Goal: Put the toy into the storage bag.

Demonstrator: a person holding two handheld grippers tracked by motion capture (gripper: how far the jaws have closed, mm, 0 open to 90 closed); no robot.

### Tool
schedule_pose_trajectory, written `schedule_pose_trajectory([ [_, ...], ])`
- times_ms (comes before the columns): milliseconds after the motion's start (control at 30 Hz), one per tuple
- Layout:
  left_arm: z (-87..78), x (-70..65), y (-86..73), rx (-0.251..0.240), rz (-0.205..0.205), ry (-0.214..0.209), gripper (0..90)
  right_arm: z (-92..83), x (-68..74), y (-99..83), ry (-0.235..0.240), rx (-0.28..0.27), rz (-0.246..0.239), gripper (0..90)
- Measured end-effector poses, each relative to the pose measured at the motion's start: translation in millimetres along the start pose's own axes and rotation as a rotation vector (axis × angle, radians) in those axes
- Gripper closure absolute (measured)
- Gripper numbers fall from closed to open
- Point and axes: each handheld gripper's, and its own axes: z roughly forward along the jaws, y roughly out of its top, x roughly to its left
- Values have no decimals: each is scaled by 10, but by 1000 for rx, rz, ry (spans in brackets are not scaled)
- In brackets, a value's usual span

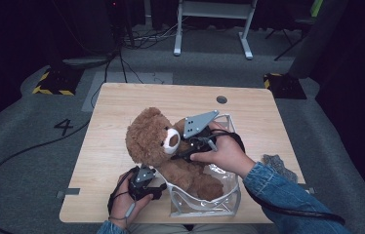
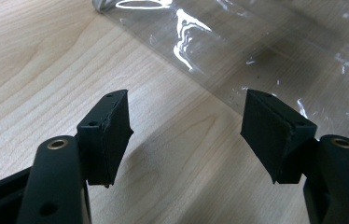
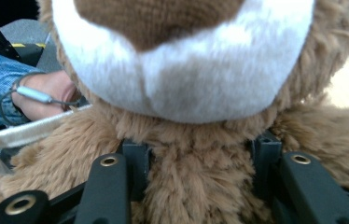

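In the high view, a brown teddy bear point(image 1: 163, 146) sits with its lower body inside a clear plastic bag point(image 1: 205, 202) near the front edge of the worktop point(image 1: 122, 112), while its head and chest are outside the bag mouth. The right tongs point(image 1: 183, 155) are at the bear's neck, just under the white muzzle. The left tongs point(image 1: 157, 189) rest by the bag's left corner. I judge the step in hand is packing the bear into the bag; next, the head must go lower while the bag mouth is kept wide.

In the left gripper view, the left tongs point(image 2: 186, 135) stand open and hold nothing, above bare wood, with the bag's film point(image 2: 275, 51) just ahead.

In the right gripper view, the right tongs point(image 3: 200, 161) have one jaw on each side of the bear's furry neck point(image 3: 196, 140), pressing into the pile. The fur looks soft and thick, so the grip may slip.
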Motion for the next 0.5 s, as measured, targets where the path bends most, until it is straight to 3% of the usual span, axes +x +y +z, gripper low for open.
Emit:
schedule_pose_trajectory([
  [200, -1, 4, -11, 1, -10, 0, 330, 41, -6, -94, -5, 64, 18, 550],
  [500, -9, 15, -14, -1, -9, 5, 330, 64, 17, -120, -6, 106, 69, 553],
])
